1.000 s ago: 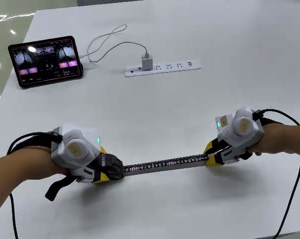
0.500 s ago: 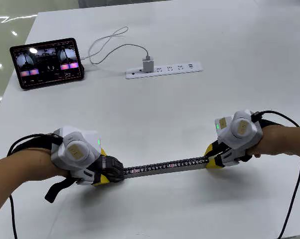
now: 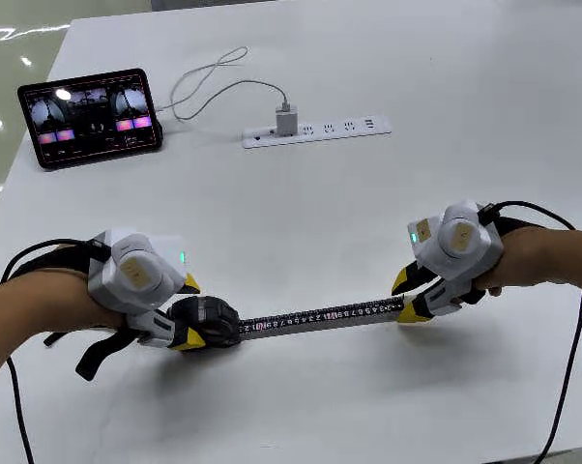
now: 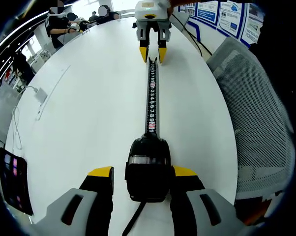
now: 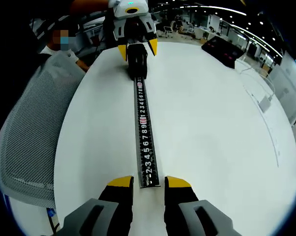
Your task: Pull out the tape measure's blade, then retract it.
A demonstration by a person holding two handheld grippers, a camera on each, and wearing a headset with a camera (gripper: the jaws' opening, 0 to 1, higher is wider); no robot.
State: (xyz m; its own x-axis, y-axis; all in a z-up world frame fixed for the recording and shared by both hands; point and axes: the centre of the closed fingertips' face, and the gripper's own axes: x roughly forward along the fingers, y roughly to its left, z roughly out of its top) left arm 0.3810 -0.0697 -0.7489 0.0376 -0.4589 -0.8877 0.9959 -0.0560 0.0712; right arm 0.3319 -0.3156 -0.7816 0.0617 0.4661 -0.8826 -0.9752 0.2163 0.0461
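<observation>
**Blade drawn out, both tongs slack**

The tape measure (image 3: 206, 322) sits on the bench (image 3: 301, 222) at 8 o'clock in the head view. Its blade (image 3: 320, 317) lies flat and reaches toward 4 o'clock.

The left tongs (image 3: 189, 311) are spread around the case. In the left gripper view one jaw lies against it and a sliver of bench shows beside the other, so they fence it in rather than squeeze it.

The right tongs (image 3: 403, 296) are spread too, with one jaw on either side of the blade's end. The right gripper view shows a thin gap on each side, so nothing is pinched.

Judging by the length showing, the pull-out looks done. That the blade lies out unheld suggests a lock. Retracting probably calls for bracing the case and guiding the end home, or it could whip.

A tablet (image 3: 90, 116) at 10 o'clock and a power strip (image 3: 315, 130) at 12 lie well apart.
</observation>
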